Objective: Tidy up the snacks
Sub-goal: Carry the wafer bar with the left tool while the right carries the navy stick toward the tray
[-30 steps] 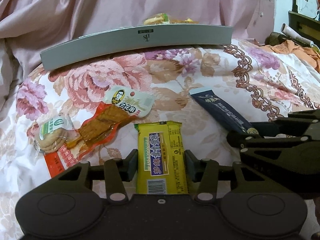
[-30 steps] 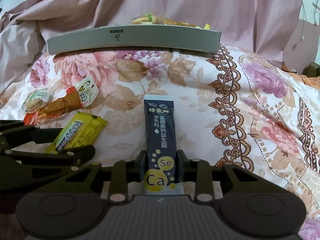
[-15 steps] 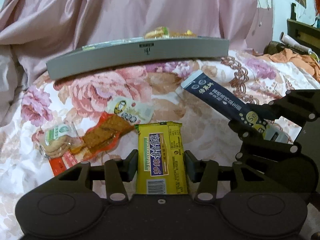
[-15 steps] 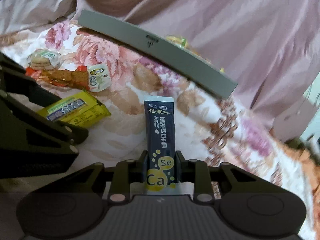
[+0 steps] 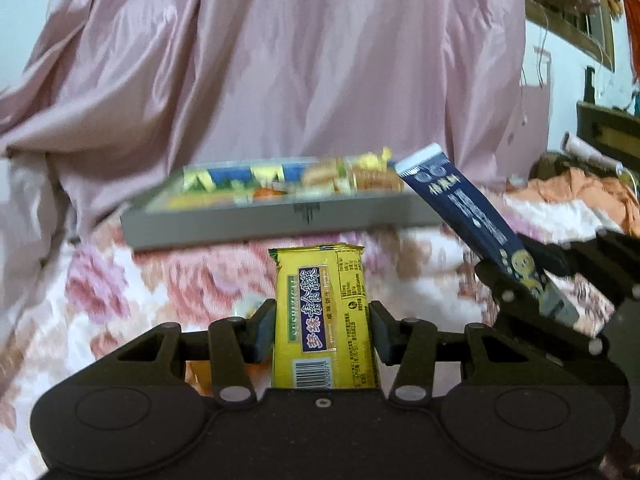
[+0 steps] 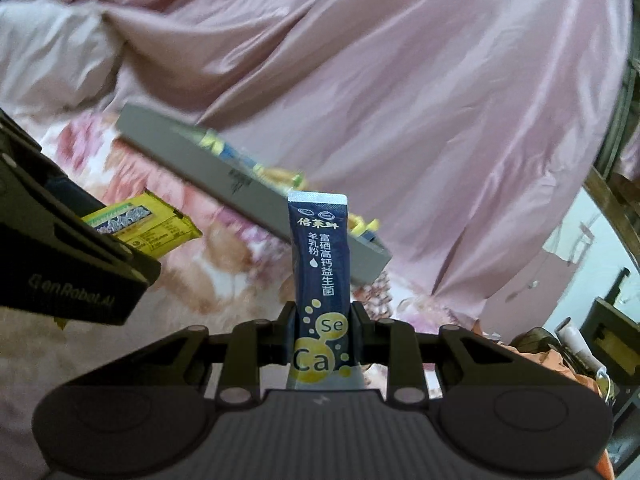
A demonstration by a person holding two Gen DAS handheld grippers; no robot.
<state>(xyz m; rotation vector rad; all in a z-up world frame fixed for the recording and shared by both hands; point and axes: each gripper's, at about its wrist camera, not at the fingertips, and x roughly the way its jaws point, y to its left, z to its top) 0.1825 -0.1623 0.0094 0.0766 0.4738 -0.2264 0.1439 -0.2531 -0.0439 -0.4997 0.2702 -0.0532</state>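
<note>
My left gripper point(image 5: 323, 328) is shut on a yellow biscuit packet point(image 5: 322, 312) and holds it up above the floral bed cover. My right gripper point(image 6: 321, 330) is shut on a dark blue powder stick point(image 6: 320, 264), held upright in the air. The stick point(image 5: 472, 224) and right gripper point(image 5: 532, 300) show at the right of the left wrist view. The yellow packet point(image 6: 144, 228) and left gripper point(image 6: 72, 264) show at the left of the right wrist view. A grey tray point(image 5: 280, 220) holding several snacks lies ahead; its wall point(image 6: 208, 164) runs diagonally in the right wrist view.
A pink sheet point(image 5: 280, 80) is bunched up behind the tray. Orange cloth point(image 5: 576, 192) and dark furniture point(image 5: 608, 128) lie at the far right. The floral cover point(image 5: 120, 300) spreads below both grippers.
Both grippers have lifted their snacks off the bed and moved toward the tray, whose contents now show from above. The loose snacks at the left have dropped out of view.
</note>
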